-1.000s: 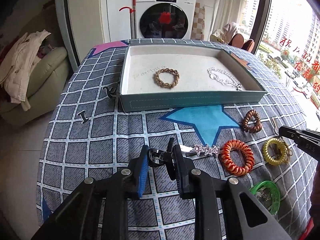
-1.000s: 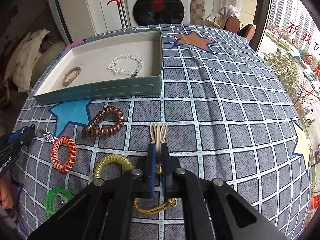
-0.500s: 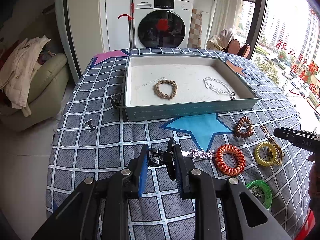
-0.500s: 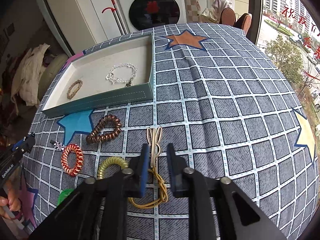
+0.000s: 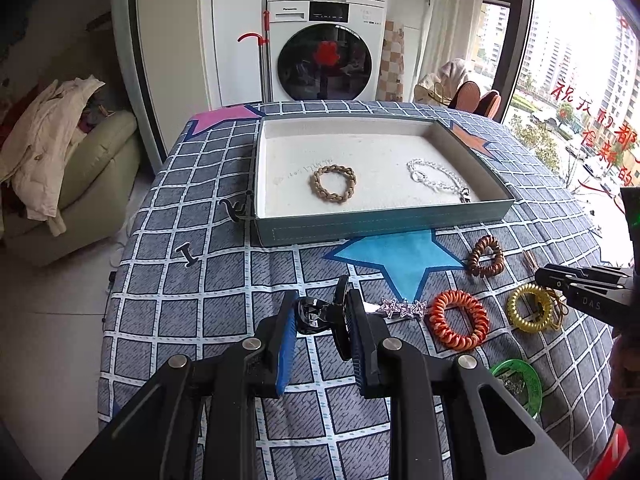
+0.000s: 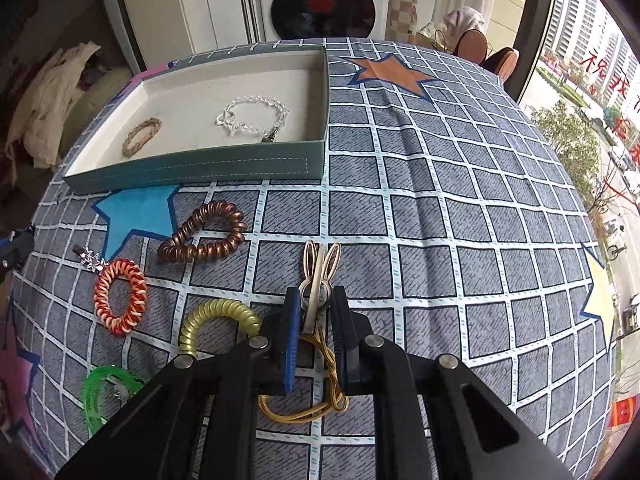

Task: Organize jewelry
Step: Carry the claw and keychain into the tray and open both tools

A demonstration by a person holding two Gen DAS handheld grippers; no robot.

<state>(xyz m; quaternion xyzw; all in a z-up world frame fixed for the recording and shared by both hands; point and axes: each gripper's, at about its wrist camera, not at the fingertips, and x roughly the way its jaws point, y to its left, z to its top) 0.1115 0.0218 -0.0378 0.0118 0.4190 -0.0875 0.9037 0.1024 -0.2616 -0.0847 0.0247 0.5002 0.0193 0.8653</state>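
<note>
The left gripper (image 5: 322, 312) pinches a black hair claw (image 5: 316, 314) over the cloth while the right gripper (image 6: 316, 308), jaws just narrowing, seemingly nips the rabbit-eared clip (image 6: 318, 276), teal tray (image 6: 200, 168) beyond, washer (image 5: 324, 46) reading Panasonic.

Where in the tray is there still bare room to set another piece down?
In the tray, the left part beside the braided bracelet is bare, as are the strip along the far wall and the gap between it and the silver chain bracelet. The right near corner, where the chain lies, is crowded.
</note>
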